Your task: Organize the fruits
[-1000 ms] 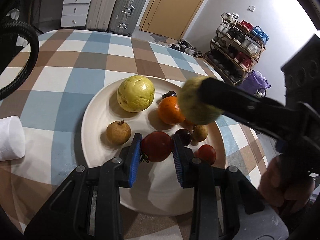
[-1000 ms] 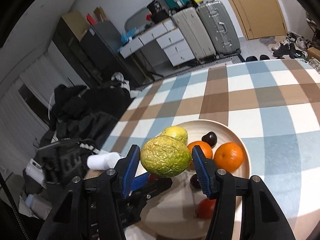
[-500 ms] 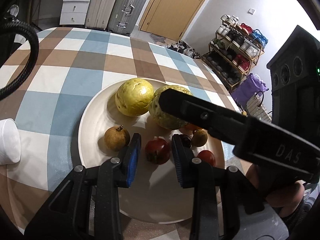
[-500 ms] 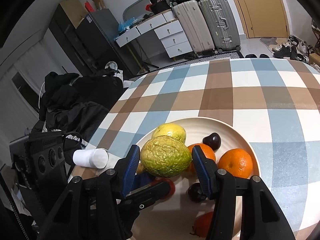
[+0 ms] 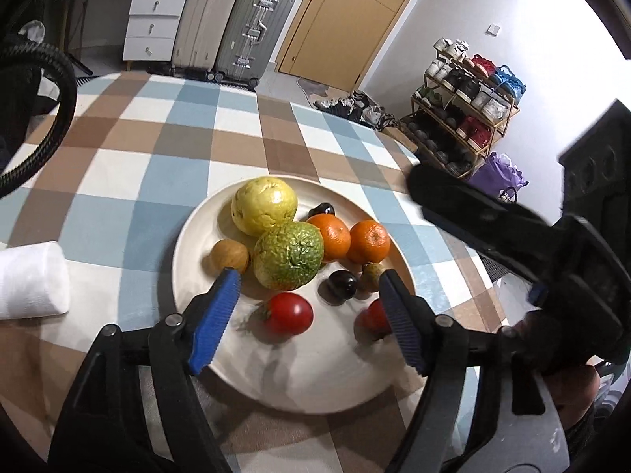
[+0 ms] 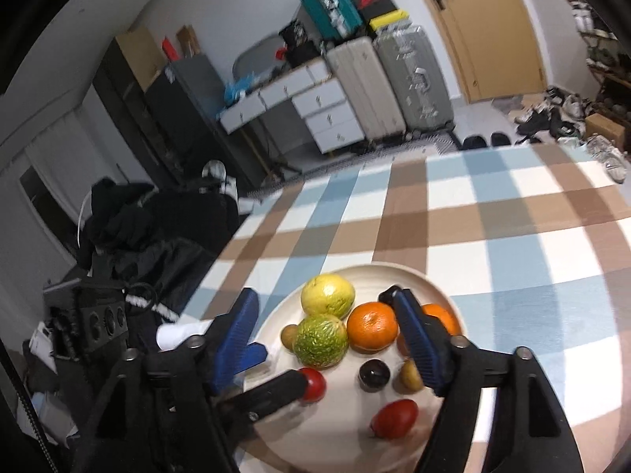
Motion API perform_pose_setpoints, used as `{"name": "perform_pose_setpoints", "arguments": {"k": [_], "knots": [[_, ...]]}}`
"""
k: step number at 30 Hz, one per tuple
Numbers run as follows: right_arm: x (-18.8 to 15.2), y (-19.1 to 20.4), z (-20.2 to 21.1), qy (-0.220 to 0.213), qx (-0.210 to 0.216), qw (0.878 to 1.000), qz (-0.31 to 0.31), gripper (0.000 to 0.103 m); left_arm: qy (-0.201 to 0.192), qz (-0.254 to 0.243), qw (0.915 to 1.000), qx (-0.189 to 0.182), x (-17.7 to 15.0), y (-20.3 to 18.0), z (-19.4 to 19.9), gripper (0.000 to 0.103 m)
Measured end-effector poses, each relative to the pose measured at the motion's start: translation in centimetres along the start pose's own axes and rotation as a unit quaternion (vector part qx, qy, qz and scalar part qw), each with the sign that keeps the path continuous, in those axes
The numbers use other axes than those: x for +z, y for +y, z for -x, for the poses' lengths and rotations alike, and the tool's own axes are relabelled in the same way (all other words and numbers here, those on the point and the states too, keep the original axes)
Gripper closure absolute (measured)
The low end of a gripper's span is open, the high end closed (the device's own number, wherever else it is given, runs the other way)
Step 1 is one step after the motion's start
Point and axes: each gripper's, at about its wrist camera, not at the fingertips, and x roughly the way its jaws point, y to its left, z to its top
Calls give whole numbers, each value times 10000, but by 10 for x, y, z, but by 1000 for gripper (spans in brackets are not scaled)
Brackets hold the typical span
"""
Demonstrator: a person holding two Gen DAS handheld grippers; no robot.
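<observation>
1. While hovering low over the near rim of the plate (image 5: 185,236), left gripper (image 5: 311,299) wide apart, holding nothing; blue pads straddling the front row of fruit.
2. Going left to right on the plate in the left wrist view: brown round fruit (image 5: 229,255) just beyond the left pad; yellow fruit (image 5: 263,205) at the back; bumpy green fruit (image 5: 288,256) in the middle, touching the yellow one and the nearer orange (image 5: 331,234); second orange (image 5: 370,241) beside it; dark plum (image 5: 342,283) and small brown fruit (image 5: 371,276) in front of the oranges.
3. Front row: red tomato (image 5: 288,312) dead ahead between the pads, slightly left of centre, roundish, no clear long axis; second tomato (image 5: 372,317) partly hidden behind the right pad.
4. Right gripper (image 6: 327,335) also spread open and empty, raised over the plate's right side, green fruit and one orange framed between its pads; right hand (image 5: 568,390) at the frame edge.
5. Probably all fruit now on the plate; if a tidy-up pick follows, left gripper nearer to the red tomato, straight forward and down; risk of nudging the hidden tomato with the right pad.
</observation>
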Motion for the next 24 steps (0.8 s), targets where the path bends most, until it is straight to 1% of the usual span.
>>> {"name": "perform_pose_setpoints", "arguments": {"k": [2, 3, 5, 7, 9, 10, 11, 14, 16, 19, 22, 24], "knots": [[-1, 2, 18, -189, -83, 9998, 6, 22, -81, -67, 9999, 73, -1, -4, 11, 27], [-1, 3, 25, -257, -115, 9996, 28, 18, -133, -101, 9998, 110, -1, -7, 18, 27], [-4, 7, 43, -429, -166, 9989, 102, 15, -216, -168, 9995, 170, -2, -13, 30, 22], [-8, 13, 62, -624, -205, 9977, 182, 7, -315, -232, 9989, 247, -4, -19, 45, 21], [-12, 18, 81, -840, -241, 9959, 233, 5, -401, -329, 9982, 312, -7, -28, 60, 20], [-15, 22, 91, -968, -237, 9947, 271, 2, -468, -389, 9975, 347, -8, -32, 68, 20], [-17, 24, 100, -1066, -236, 9936, 300, 1, -517, -426, 9971, 370, -9, -36, 74, 19], [-24, 33, 125, -1351, -256, 9897, 402, 0, -741, -545, 9945, 494, -13, -47, 97, 11], [-28, 38, 138, -1443, -254, 9881, 465, 0, -950, -593, 9921, 558, -17, -53, 114, 2], [-37, 46, 156, -1601, -275, 9851, 559, 0, -1233, -705, 9877, 658, -20, -62, 136, 1], [-46, 54, 172, -1756, -317, 9817, 663, 0, -1529, -845, 9810, 844, -27, -71, 161, 1], [-51, 59, 180, -1826, -326, 9798, 748, 0, -1675, -891, 9778, 885, -30, -75, 176, 1]]}}
